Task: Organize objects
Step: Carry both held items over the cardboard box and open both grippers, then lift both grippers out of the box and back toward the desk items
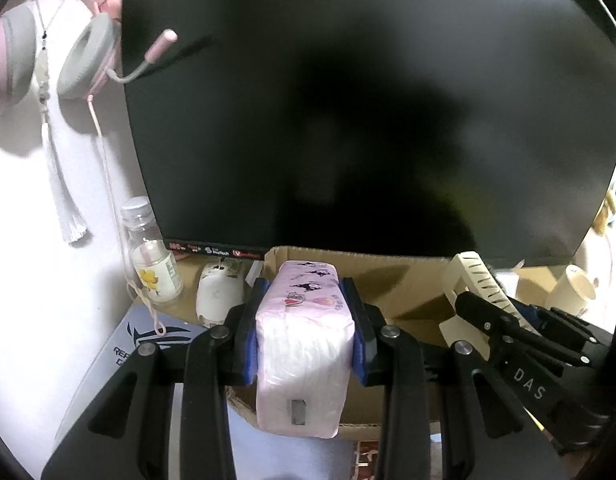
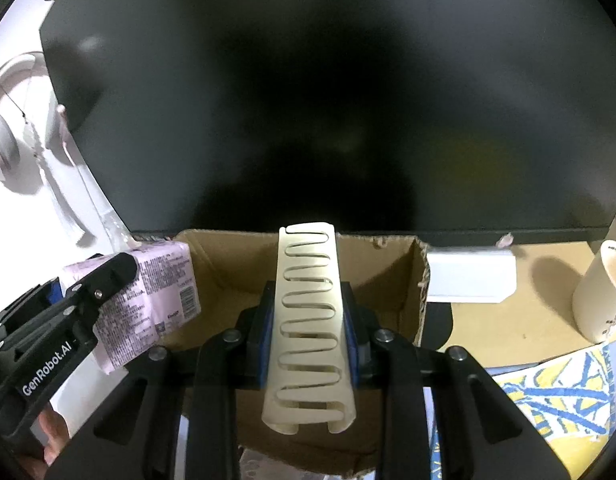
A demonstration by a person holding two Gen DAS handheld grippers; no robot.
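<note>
1. Left wrist view: the left gripper (image 1: 305, 330) is clamped on a pink tissue pack (image 1: 303, 344), held above the near edge of an open cardboard box (image 1: 388, 276) in front of a dark monitor (image 1: 368, 100).
2. Right wrist view: the right gripper (image 2: 308, 334) is clamped on a cream hair clip (image 2: 310, 320), held over the same box (image 2: 235, 264); a cup (image 2: 600, 296) stands to the right.

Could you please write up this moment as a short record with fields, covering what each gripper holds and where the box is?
left gripper: shut on pink tissue pack
right gripper: shut on cream hair claw clip
cardboard box: open, in front of the dark monitor, below both held items
left of box: small clear bottle, white mouse
right of box: cream cup
wall: pink headset hanging
</note>
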